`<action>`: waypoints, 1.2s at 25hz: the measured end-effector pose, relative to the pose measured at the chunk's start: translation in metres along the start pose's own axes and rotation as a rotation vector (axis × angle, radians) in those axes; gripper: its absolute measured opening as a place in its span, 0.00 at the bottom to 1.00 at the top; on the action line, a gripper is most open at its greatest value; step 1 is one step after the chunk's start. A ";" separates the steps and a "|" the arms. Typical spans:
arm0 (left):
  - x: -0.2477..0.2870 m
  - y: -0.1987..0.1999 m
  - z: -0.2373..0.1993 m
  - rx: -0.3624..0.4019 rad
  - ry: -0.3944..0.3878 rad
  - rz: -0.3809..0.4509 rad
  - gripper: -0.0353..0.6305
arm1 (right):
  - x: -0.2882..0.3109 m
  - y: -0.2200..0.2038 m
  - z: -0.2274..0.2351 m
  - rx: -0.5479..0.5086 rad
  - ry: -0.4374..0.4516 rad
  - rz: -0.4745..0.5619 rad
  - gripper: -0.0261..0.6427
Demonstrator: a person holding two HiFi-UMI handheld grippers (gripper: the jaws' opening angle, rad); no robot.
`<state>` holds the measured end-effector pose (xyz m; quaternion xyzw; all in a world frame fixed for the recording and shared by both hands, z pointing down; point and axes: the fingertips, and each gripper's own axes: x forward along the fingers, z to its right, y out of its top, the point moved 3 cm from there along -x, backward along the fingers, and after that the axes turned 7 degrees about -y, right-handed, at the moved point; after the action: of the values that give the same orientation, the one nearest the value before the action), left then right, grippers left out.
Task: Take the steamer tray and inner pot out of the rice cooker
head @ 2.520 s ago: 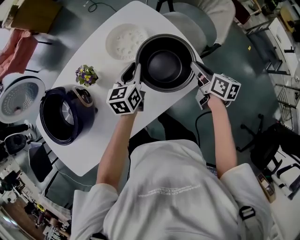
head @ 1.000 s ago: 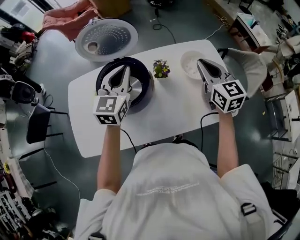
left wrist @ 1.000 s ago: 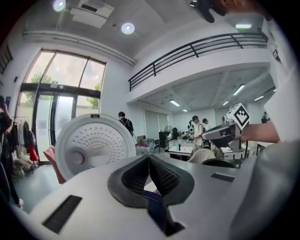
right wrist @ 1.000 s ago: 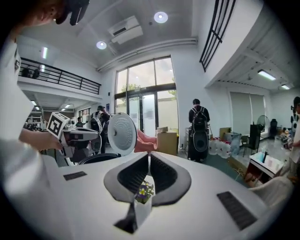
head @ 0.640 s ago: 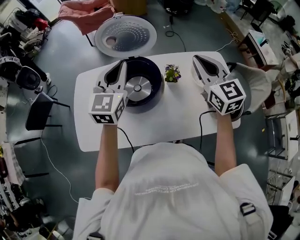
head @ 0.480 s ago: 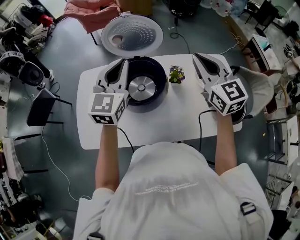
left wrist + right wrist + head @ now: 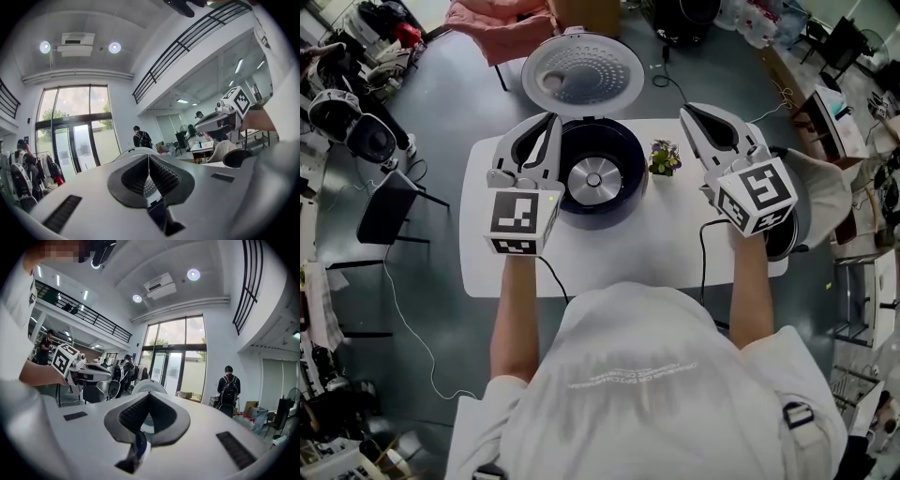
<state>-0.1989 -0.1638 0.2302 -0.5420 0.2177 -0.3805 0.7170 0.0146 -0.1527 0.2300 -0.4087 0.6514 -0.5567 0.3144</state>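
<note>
Jaws of left hand-held gripper (image 7: 550, 119) and right hand-held gripper (image 7: 685, 111) fully together, nothing between them

Stands with both arms stretched forward, left forearm (image 7: 514, 314) and right forearm (image 7: 750, 286) bare, about parallel and well apart. Holds the left gripper (image 7: 551, 120) out in front, pointing level and away from the body, with the left cube (image 7: 523, 221) at the near end, above the wrist. Holds the right gripper (image 7: 684, 109) in the same manner, beside the other and apart from it, with the right cube (image 7: 757, 194) tilted a little to one side. Has the jaws of both grippers closed together, tips touching, nothing between them.
</note>
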 end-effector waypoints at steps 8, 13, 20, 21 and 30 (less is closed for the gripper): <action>-0.001 0.013 0.002 0.014 -0.017 0.038 0.08 | 0.003 0.009 -0.008 -0.003 0.029 0.018 0.08; 0.001 0.016 0.006 0.012 -0.030 0.044 0.08 | 0.005 0.005 -0.007 -0.013 0.023 -0.006 0.08; 0.003 0.007 0.009 -0.008 -0.043 0.029 0.08 | 0.005 -0.003 -0.005 0.012 0.018 -0.012 0.08; 0.003 0.006 0.010 -0.010 -0.045 0.028 0.08 | 0.005 -0.003 -0.005 0.013 0.019 -0.013 0.08; 0.006 -0.001 0.012 -0.026 -0.069 0.011 0.08 | 0.008 -0.009 -0.005 0.042 0.028 -0.019 0.08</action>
<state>-0.1866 -0.1610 0.2356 -0.5629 0.2007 -0.3551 0.7189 0.0081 -0.1572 0.2401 -0.4005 0.6399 -0.5788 0.3085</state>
